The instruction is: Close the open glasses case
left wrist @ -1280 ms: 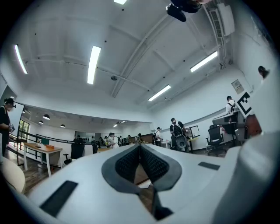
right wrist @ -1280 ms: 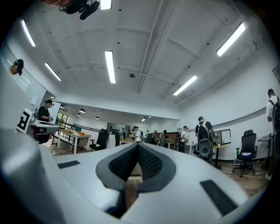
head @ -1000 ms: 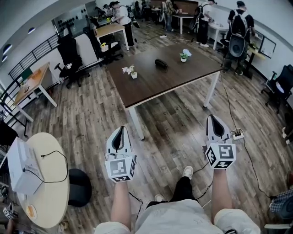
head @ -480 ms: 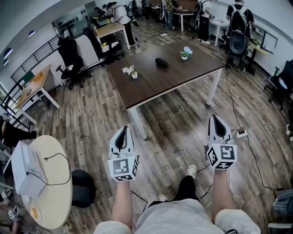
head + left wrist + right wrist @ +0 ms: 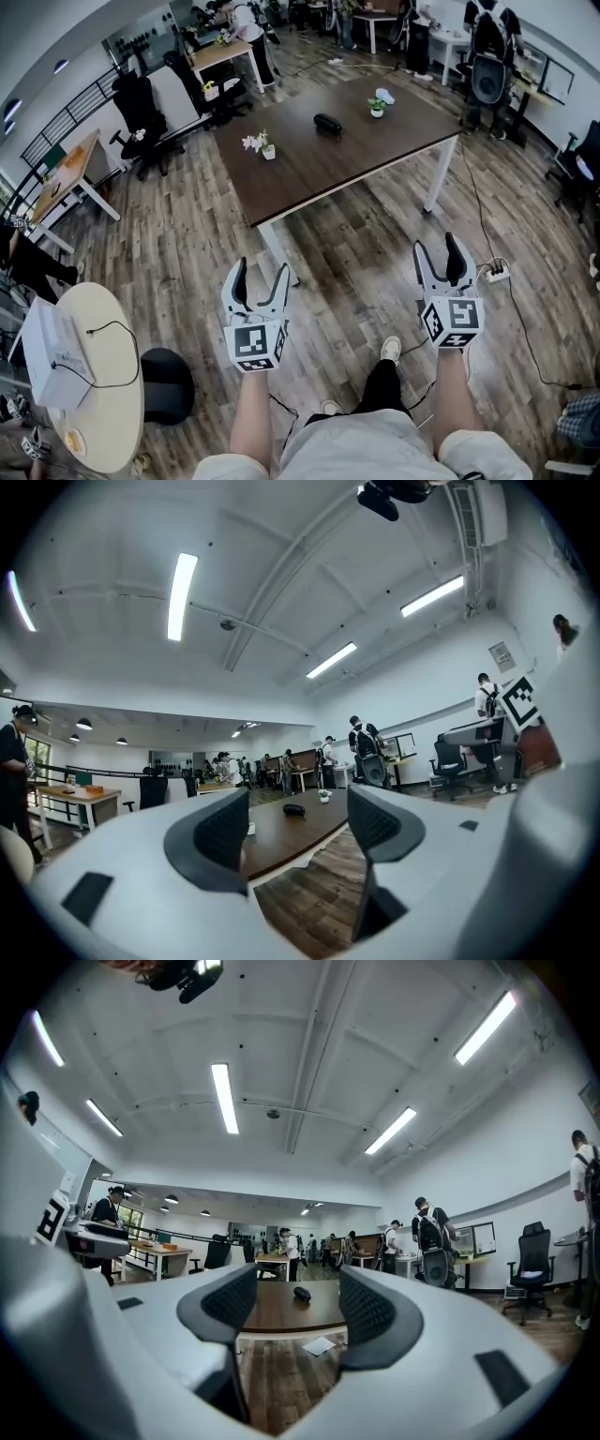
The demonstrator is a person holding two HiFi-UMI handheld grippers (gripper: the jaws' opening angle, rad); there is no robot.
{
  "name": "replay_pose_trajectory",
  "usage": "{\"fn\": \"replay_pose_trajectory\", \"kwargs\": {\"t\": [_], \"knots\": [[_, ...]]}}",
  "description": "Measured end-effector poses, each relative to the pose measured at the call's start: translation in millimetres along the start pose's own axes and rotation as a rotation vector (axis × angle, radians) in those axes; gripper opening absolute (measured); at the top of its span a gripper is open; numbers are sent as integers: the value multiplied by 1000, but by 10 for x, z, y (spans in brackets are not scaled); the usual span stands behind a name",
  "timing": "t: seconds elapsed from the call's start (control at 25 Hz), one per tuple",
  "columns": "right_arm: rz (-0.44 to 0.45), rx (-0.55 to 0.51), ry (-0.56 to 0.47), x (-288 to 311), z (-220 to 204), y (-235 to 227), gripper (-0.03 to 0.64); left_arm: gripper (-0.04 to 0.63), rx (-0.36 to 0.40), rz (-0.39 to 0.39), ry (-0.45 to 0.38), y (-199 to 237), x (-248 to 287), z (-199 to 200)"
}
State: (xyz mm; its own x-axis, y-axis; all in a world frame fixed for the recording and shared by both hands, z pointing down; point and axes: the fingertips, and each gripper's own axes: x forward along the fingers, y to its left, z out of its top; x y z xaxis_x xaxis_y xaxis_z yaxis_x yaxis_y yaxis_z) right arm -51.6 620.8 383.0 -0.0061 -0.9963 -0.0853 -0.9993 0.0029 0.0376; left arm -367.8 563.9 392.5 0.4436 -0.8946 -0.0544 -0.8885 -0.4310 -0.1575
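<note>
Head view: person stands on the wood floor, well short of the dark table [image 5: 319,169]. Left gripper [image 5: 262,269] and right gripper [image 5: 439,247] are held level out front, both with jaws spread wide and nothing between them; each gripper view shows only floor and table through the gap.

Change: both pairs of jaws have just been opening; in the earlier head frames they were pressed together. The table also sits a bit nearer than before, so the person looks to be walking up.

Glasses case [image 5: 327,124] is a small dark oval on the far half of the table, between a white-flower pot [image 5: 266,145] at left and a second small plant [image 5: 378,105] at far right. It is well apart from both grippers and too small to tell whether the lid is up.

Judgement: case untouched, this is approach with jaws readied. Next needs getting to the near table edge and reaching over. Power strip [image 5: 494,274] and its cable lie on the floor just right of the right gripper, a possible trip risk.
</note>
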Motion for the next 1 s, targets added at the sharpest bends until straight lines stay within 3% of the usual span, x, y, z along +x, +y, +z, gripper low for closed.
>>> {"fn": "replay_pose_trajectory", "kwargs": {"t": [0.6,1.0], "knots": [[36,58,86,1434,-575,-1382,273,341,4,-65,87,-866,2003,-137],[76,81,94,2258,-643,-2361,273,327,11,-26,88,-1362,3099,-13]]}}
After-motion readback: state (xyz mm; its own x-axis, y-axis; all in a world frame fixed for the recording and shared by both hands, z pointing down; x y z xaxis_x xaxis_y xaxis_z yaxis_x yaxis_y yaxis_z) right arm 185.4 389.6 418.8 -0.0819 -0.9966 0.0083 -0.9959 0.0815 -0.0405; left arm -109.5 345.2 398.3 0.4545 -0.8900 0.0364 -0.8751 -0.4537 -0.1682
